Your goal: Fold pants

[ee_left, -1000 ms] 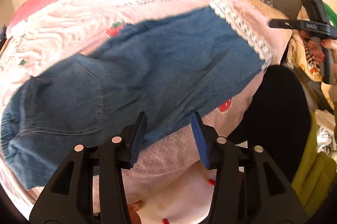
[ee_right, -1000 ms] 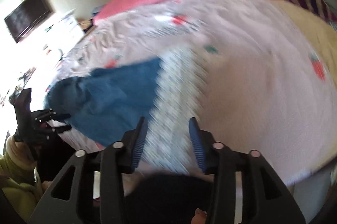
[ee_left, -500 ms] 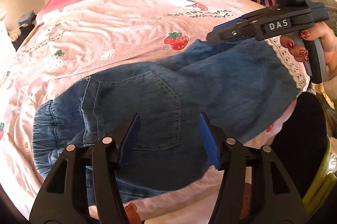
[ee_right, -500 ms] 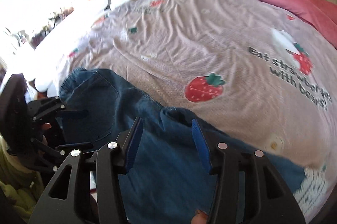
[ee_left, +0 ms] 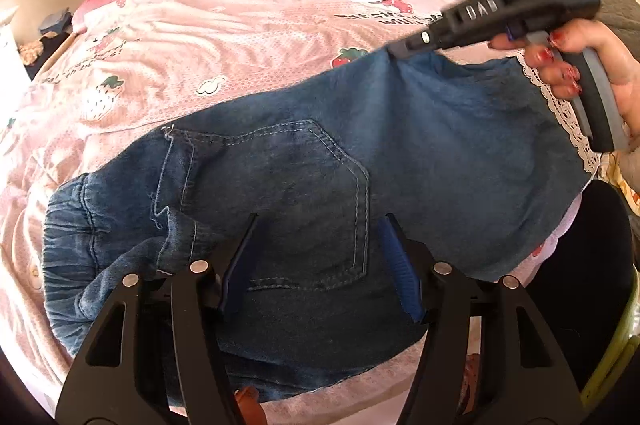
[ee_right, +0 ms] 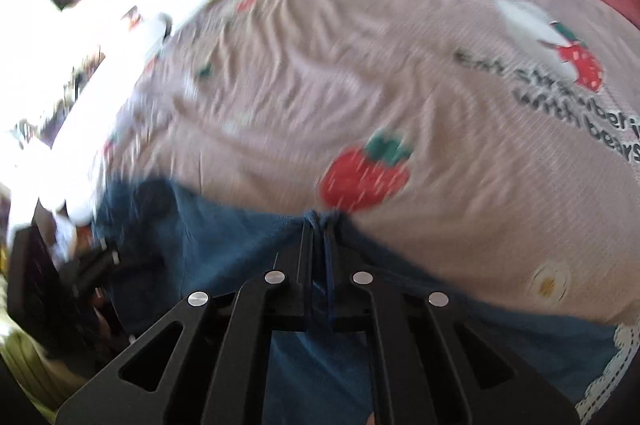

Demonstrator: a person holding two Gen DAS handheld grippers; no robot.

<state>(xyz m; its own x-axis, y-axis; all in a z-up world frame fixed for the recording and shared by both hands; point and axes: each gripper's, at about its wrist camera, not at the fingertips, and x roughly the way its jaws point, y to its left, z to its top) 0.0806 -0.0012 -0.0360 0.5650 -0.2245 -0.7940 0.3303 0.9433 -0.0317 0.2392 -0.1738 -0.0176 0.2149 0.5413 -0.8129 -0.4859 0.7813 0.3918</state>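
Blue denim pants (ee_left: 320,161) flat across pink strawberry bedspread (ee_left: 224,37), back pocket up, lace hem. Right gripper (ee_right: 319,221) pinching far edge; left gripper (ee_left: 316,245) spread above pocket.

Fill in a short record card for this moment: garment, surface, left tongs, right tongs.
garment: blue denim pants, spread flat, back pocket facing up
surface: pink strawberry-print bedspread
left tongs: left tongs open, above the pocket, gripping nothing
right tongs: right tongs shut on the far edge of the pants, near a printed strawberry
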